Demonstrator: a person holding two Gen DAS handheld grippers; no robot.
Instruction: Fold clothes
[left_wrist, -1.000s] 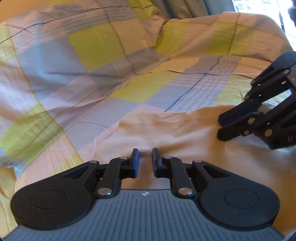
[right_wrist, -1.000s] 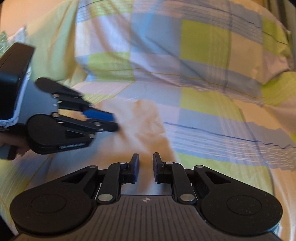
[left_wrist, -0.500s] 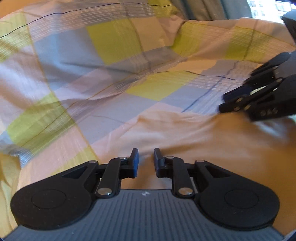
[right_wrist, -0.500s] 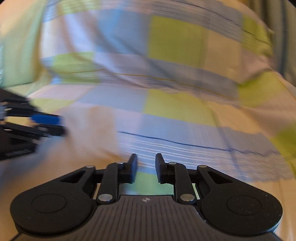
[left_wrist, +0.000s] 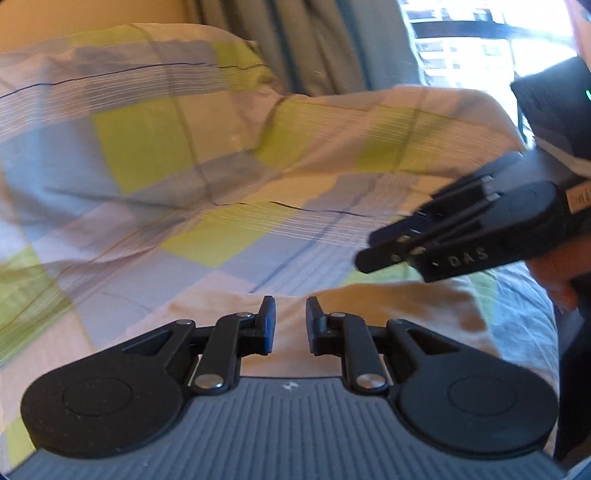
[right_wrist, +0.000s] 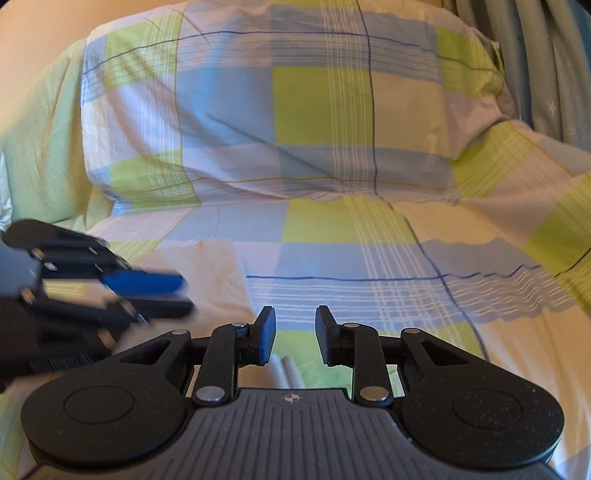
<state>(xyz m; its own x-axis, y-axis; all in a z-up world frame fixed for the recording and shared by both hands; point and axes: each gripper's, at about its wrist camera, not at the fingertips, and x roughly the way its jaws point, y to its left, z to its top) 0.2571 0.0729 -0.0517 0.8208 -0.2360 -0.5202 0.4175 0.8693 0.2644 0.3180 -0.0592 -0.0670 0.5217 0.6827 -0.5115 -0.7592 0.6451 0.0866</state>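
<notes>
I have lifted both tongs off the cream garment (left_wrist: 388, 306), which lies flat on the checked bed cover (right_wrist: 321, 229) below them. Left tongs (left_wrist: 288, 321) and right tongs (right_wrist: 291, 332) are released, holding nothing. That reads as one fold finished. On the right tongs' side I read "DAS".

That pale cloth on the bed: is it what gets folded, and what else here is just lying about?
Part of the job:
pale cloth
left gripper, fingers apart, empty
right gripper, fingers apart, empty

Just lying about:
checked bedsheet
checked pillow
curtain
</notes>
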